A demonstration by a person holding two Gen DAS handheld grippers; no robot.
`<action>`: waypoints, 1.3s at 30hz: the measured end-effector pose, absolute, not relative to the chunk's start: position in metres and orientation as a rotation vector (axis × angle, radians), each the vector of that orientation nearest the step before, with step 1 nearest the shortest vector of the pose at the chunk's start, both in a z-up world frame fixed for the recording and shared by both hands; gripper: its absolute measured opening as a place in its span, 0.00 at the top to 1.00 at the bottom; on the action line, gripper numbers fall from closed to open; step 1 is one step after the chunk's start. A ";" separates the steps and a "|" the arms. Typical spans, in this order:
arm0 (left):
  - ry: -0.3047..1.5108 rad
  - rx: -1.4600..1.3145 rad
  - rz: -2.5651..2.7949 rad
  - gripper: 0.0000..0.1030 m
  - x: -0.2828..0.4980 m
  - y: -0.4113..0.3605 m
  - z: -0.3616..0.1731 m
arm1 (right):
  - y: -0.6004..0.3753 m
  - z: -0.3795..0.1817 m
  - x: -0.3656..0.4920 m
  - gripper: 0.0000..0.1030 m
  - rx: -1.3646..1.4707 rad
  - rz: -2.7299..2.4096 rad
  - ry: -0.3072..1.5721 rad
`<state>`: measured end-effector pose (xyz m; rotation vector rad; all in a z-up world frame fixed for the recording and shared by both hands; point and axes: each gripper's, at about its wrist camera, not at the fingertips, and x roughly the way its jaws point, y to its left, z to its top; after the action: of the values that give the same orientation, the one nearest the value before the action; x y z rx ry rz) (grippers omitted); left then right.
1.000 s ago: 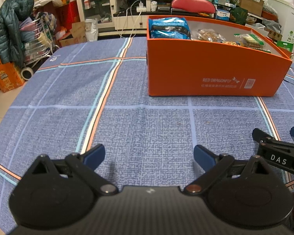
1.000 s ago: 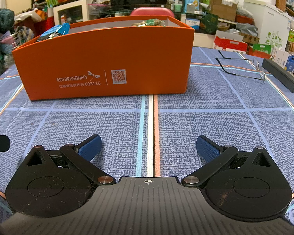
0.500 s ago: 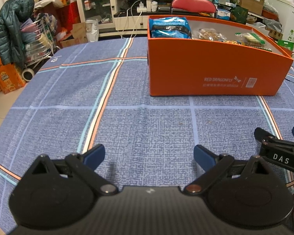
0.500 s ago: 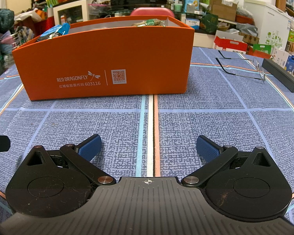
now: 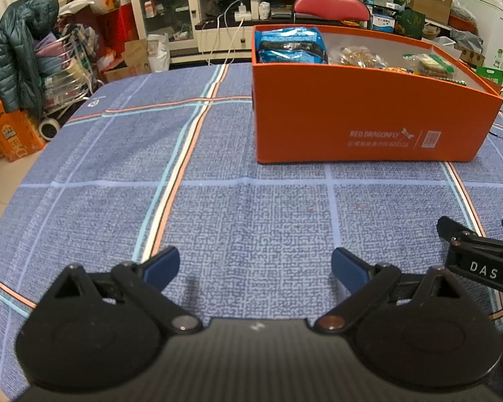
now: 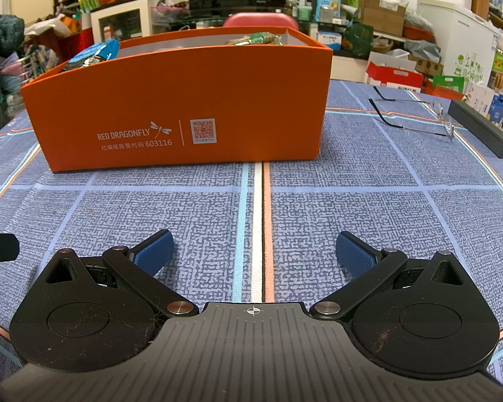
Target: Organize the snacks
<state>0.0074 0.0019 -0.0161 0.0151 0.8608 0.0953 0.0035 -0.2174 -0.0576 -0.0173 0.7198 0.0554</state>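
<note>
Left gripper (image 5: 255, 264) and right gripper (image 6: 254, 251): jaws apart, empty, low over bench (image 5: 251, 207). Snacks (image 5: 290, 47) already inside orange box (image 6: 184, 107), well ahead. Step seems finished or between picks; next move calls for checking for loose snack.

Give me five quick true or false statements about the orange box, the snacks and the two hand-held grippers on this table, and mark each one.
1. The orange box has no lid on. True.
2. The left hand-held gripper is shut on a snack. False: it is open and holds nothing.
3. A blue snack pack lies at the left end of the box. True.
4. The eyeglasses are inside the box. False: they lie on the tablecloth, to the right of the box.
5. The right hand-held gripper is open over bare cloth. True.
</note>
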 end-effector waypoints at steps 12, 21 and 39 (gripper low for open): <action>0.854 0.033 0.105 0.07 0.006 0.001 -0.016 | -0.217 -0.058 0.004 0.07 -0.017 0.055 0.720; 0.857 0.031 0.107 0.07 0.007 0.002 -0.016 | -0.217 -0.058 0.004 0.07 -0.017 0.055 0.720; 0.864 0.031 0.114 0.07 0.008 0.003 -0.017 | -0.217 -0.057 0.004 0.07 -0.017 0.055 0.719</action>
<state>0.0081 0.0033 -0.0167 0.0310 0.8636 0.1137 0.0036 -0.2174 -0.0574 -0.0174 0.7193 0.0551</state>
